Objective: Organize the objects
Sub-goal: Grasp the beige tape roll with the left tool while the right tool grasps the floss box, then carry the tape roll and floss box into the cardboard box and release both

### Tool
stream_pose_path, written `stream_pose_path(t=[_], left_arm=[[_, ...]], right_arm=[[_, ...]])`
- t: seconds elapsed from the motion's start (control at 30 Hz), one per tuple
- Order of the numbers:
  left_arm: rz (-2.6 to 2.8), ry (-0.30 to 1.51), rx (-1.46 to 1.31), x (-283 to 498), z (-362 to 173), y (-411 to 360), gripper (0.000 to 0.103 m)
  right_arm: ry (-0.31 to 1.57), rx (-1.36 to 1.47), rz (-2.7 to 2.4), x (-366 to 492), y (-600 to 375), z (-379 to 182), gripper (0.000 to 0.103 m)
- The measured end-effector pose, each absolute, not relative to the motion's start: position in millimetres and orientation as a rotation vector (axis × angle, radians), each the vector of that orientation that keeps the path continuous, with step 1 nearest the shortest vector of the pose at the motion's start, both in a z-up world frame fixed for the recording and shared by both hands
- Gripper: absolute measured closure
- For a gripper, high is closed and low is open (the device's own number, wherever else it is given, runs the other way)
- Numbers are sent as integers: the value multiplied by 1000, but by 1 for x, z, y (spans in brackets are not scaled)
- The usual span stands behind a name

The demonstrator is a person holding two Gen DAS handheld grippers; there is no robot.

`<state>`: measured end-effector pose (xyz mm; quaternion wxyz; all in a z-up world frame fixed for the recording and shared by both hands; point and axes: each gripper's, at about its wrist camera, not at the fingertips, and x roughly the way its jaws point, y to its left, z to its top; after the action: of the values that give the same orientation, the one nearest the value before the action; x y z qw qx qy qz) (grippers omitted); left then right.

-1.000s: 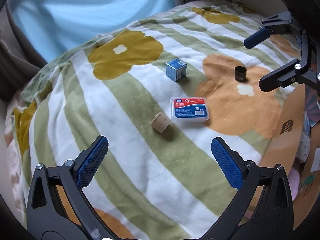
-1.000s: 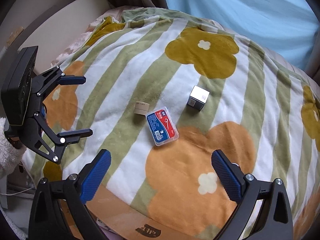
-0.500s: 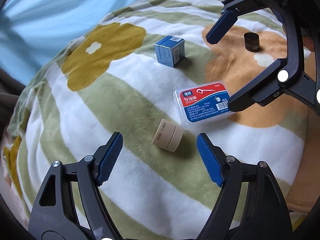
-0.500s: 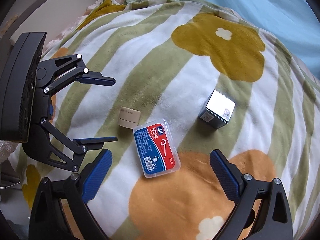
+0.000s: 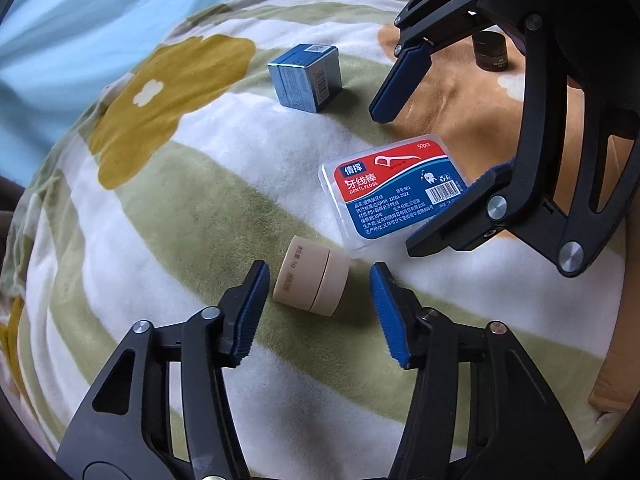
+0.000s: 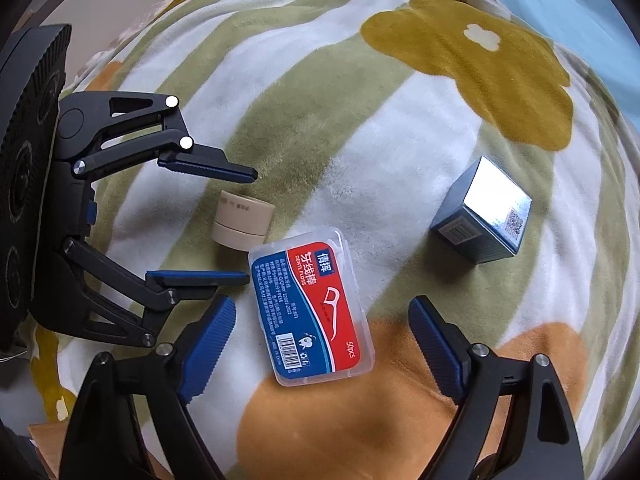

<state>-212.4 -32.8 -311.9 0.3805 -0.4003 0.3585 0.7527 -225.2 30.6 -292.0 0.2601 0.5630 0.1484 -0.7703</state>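
A small beige jar (image 5: pixel 311 281) lies on its side on the flowered blanket (image 5: pixel 168 208). My left gripper (image 5: pixel 316 312) is open with its fingers on either side of the jar, not touching it. A clear dental floss box (image 6: pixel 310 306) with a red and blue label lies beside the jar. My right gripper (image 6: pixel 320 344) is open and straddles the near end of the floss box. A blue carton (image 5: pixel 306 78) stands further back. A small dark jar (image 5: pixel 490 54) stands behind the right gripper in the left wrist view.
The blanket (image 6: pixel 400 128) covers a rounded bed. A light blue sheet (image 5: pixel 80 20) lies beyond it. Brown cardboard (image 5: pixel 616 380) shows at the bed's edge. Both grippers work close together: the left gripper (image 6: pixel 240 226) appears in the right wrist view.
Both grippers have moved forward and down toward the blanket. The left one has narrowed and now brackets the beige jar. The right one has come down over the floss box.
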Motion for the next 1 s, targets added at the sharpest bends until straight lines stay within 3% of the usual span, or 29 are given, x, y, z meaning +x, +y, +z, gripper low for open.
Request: stream_pose_path(t=[0.17,0.3,1.0], left_arm=[[1918,919,-1029,-214,-315,-32,71],[1914,903,-1037,-215,-313,-33,71],[1973,735,-1077,-218,-279,-44,72]], right_arm=[[418,1555,-2065,-227,29,-302,37],[395,1547,-2057,-226,30,-301,49],[361,1511,-2107,-210,35,-263,52]])
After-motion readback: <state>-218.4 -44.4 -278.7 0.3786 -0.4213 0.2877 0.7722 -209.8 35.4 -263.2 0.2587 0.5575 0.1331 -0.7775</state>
